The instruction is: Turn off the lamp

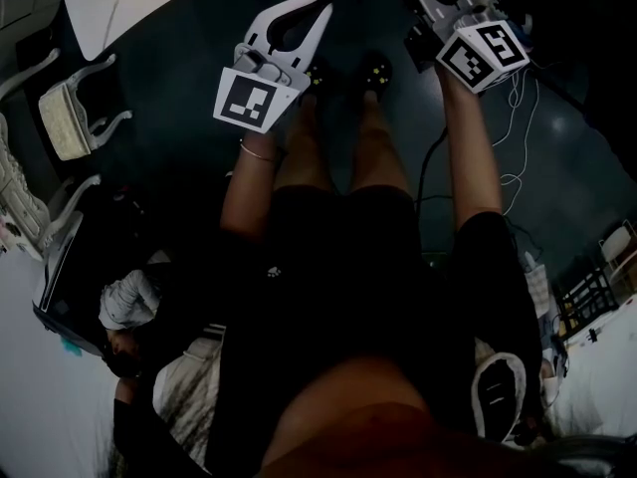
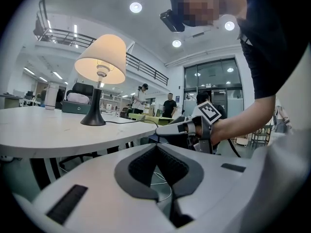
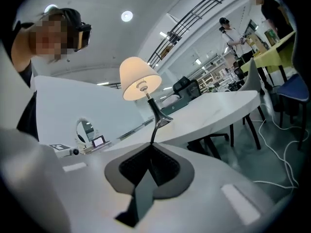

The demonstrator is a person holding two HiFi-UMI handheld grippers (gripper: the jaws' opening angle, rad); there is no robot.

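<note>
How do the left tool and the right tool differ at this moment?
The left tool has nothing at its tips; the lamp cord runs right into the tips of the right tool at the table edge, apparently pinched. The left tool is held level, the lamp upright in its view; the right tool is rolled, so its view tilts. Both have their jaws together, both face the lit lamp.

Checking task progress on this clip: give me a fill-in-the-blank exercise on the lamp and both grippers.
The lamp stands on the white table, shade glowing, so it is switched ____.
The left gripper has its jaws ____, with nothing between them.
The right gripper has its jaws shut on the cord, which leads back to the lamp's ____.
Missing words: on; shut; base.
</note>
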